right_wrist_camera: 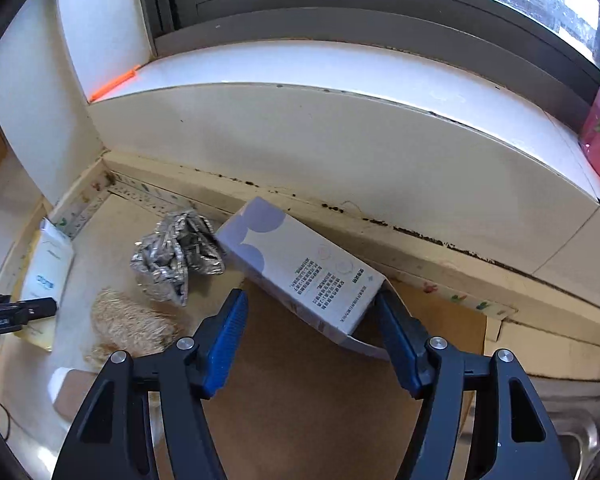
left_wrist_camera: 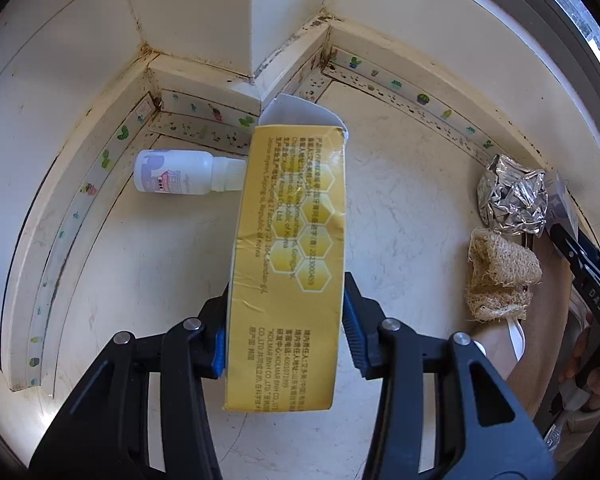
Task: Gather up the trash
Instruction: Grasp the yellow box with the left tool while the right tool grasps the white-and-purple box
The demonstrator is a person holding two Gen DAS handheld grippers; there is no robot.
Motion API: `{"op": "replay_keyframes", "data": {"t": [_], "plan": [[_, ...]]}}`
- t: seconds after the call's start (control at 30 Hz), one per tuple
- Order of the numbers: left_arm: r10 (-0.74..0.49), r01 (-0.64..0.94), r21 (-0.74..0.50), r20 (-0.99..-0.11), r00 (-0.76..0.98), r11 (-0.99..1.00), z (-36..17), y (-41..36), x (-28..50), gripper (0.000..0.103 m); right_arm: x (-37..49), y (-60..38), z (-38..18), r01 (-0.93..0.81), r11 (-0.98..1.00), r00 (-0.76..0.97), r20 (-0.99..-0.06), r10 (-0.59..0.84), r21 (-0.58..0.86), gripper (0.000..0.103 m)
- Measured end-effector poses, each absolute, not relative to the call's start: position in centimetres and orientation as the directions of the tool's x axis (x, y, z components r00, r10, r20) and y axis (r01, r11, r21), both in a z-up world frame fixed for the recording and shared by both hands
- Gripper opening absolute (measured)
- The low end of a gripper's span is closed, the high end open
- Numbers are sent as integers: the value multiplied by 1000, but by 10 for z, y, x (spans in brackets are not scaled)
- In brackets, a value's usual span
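Observation:
A long yellow carton (left_wrist_camera: 292,248) with a honeycomb print lies lengthwise between the jaws of my left gripper (left_wrist_camera: 286,308); both blue pads press its sides. On the counter there are also a white plastic bottle (left_wrist_camera: 180,177) lying on its side, a crumpled foil ball (left_wrist_camera: 512,200) and a loofah scrap (left_wrist_camera: 500,280). In the right wrist view a lavender-and-white box (right_wrist_camera: 300,264) lies slanted against the wall base. My right gripper (right_wrist_camera: 310,300) is open around its near end: the right finger is at the box's corner, the left pad stands apart. The foil ball (right_wrist_camera: 180,256) lies just left of the box.
The counter ends in a tiled corner with a decorated tape strip (left_wrist_camera: 420,98). A window sill (right_wrist_camera: 340,76) overhangs the back wall. A brown board (right_wrist_camera: 300,400) lies under my right gripper, and a metal sink edge (right_wrist_camera: 580,440) shows at the lower right. The loofah scrap (right_wrist_camera: 128,324) lies left.

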State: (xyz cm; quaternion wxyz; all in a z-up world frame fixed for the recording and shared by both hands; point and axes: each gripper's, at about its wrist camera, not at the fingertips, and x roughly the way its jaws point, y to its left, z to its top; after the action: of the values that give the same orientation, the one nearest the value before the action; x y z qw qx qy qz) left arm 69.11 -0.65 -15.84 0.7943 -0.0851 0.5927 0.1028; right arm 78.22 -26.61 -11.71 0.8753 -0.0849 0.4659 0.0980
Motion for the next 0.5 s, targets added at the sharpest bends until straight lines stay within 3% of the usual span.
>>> {"op": "replay_keyframes", "data": {"t": [0.17, 0.2, 0.23, 0.27, 0.4, 0.5], "plan": [[74, -257, -2, -956, 284, 966, -160, -10, 692, 42, 790, -258, -126, -286, 949, 570, -820, 54, -136, 66], [76, -256, 1, -955, 286, 967, -159, -11, 691, 39, 790, -255, -128, -294, 944, 575, -816, 51, -148, 61], [74, -253, -2, -954, 290, 967, -159, -13, 690, 36, 791, -251, -130, -299, 942, 575, -817, 49, -154, 49], [78, -252, 2, -954, 291, 968, -159, -14, 689, 36, 791, -249, -132, -305, 940, 566, -823, 50, -153, 47], [101, -252, 22, -946, 306, 967, -157, -21, 681, 36, 781, -248, -132, -331, 935, 547, -834, 77, -131, 19], [130, -240, 52, -938, 321, 969, -157, -29, 669, 35, 770, -251, -128, -336, 938, 538, -835, 113, -89, 6]]}}
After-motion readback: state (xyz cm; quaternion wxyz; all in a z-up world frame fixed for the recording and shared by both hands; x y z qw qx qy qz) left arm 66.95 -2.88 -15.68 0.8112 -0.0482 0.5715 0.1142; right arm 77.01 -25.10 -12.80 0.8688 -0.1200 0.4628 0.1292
